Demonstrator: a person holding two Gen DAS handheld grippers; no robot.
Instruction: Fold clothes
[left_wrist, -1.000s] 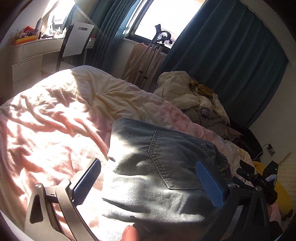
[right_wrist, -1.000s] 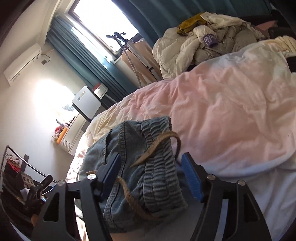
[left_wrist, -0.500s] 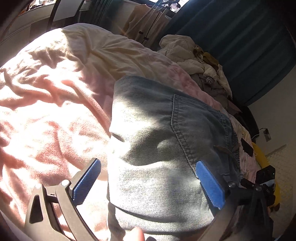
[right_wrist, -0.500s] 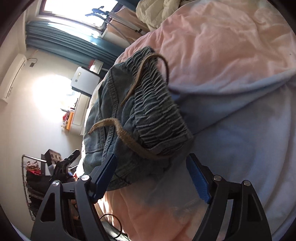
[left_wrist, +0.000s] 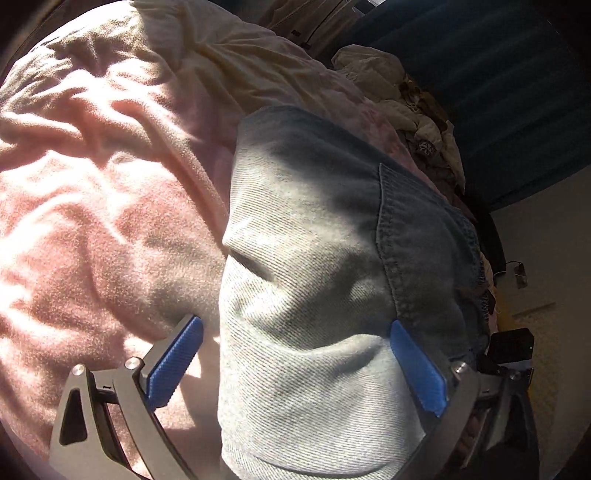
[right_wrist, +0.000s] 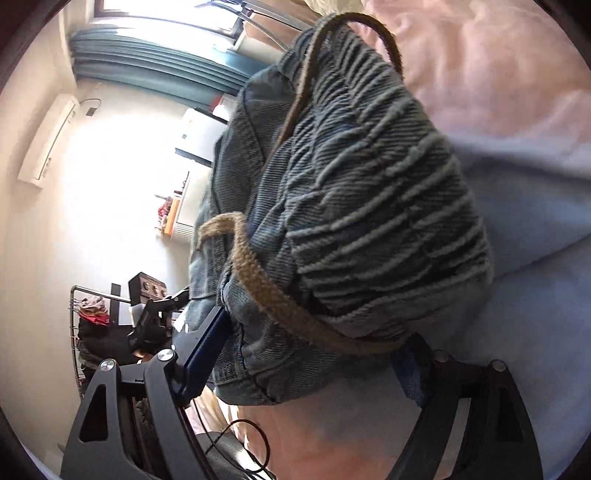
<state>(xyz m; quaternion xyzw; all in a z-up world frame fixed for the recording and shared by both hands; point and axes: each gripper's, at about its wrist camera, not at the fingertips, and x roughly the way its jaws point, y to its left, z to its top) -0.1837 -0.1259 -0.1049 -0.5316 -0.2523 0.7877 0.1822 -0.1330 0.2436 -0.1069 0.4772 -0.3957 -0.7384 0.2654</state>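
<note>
Left wrist view: both grippers' fingers (left_wrist: 184, 354) spread wide around folded denim shorts (left_wrist: 314, 295) on pink blanket (left_wrist: 92, 221).

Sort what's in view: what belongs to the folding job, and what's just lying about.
For the job:
- denim shorts with drawstring
- left claw, open around the shorts
- right claw, open around the waistband

Lying about:
- pink blanket
- heap of clothes
- curtain
- air conditioner

A rumpled pink blanket (left_wrist: 110, 229) covers the bed, with folded denim shorts (left_wrist: 317, 302) lying on it.
</note>
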